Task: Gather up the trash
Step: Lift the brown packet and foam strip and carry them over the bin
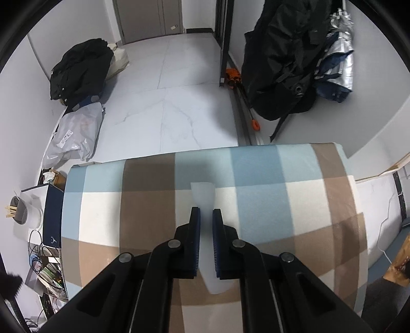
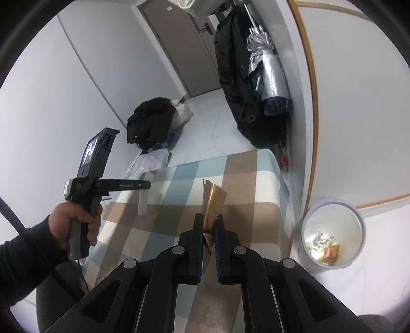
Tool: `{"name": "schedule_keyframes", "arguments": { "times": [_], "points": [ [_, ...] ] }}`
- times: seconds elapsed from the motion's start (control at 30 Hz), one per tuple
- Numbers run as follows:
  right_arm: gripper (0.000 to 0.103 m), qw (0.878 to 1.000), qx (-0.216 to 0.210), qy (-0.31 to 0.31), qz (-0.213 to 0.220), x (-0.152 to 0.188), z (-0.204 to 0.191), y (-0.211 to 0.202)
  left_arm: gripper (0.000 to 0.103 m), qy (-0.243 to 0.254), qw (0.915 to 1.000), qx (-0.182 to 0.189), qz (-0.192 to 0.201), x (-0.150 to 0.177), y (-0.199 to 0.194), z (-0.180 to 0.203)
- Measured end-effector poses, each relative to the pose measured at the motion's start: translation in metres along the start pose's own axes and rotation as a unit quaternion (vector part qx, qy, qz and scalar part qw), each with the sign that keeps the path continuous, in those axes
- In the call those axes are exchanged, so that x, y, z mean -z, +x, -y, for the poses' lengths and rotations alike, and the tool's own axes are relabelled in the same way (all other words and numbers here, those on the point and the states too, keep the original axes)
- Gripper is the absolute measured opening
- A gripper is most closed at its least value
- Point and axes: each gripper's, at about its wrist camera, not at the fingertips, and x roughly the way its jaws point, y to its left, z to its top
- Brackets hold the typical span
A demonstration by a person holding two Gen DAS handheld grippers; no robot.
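Observation:
My left gripper (image 1: 206, 211) is shut on a translucent white plastic wrapper (image 1: 203, 192), held above the checked blanket (image 1: 258, 176) on the bed. The right wrist view shows that gripper (image 2: 148, 185) in a hand at the left, with the white wrapper (image 2: 143, 202) hanging under its tips. My right gripper (image 2: 208, 218) is shut on a gold wrapper (image 2: 213, 197) with a saw-tooth edge, which sticks up past the fingertips. A white trash bin (image 2: 311, 217) stands on the floor to the right of the bed, with several bits of trash at its bottom.
A black jacket (image 1: 82, 69) and a grey plastic bag (image 1: 77, 133) lie on the floor by the left wall. A black coat (image 1: 282, 59) and a silver umbrella (image 1: 338, 64) hang at the right. A cup with sticks (image 1: 25, 212) stands left of the bed. White tiled floor leads to a door (image 1: 148, 18).

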Motion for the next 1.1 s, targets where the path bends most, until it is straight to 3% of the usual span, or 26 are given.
{"name": "schedule_keyframes", "arguments": {
  "times": [0.57,0.77,1.1],
  "points": [
    [0.007,0.998,0.016,0.0,0.057,-0.009,0.016,-0.061,0.005,0.049,0.9938,0.061,0.079,0.008,-0.068,0.056],
    [0.007,0.996,0.038,0.005,0.084,-0.019,0.035,-0.089,0.005,0.081,0.9851,0.108,0.106,0.006,-0.093,0.103],
    [0.007,0.99,0.08,0.031,0.112,-0.029,0.084,-0.128,0.005,0.128,0.9664,0.19,0.117,-0.001,-0.113,0.179]
  ]
}}
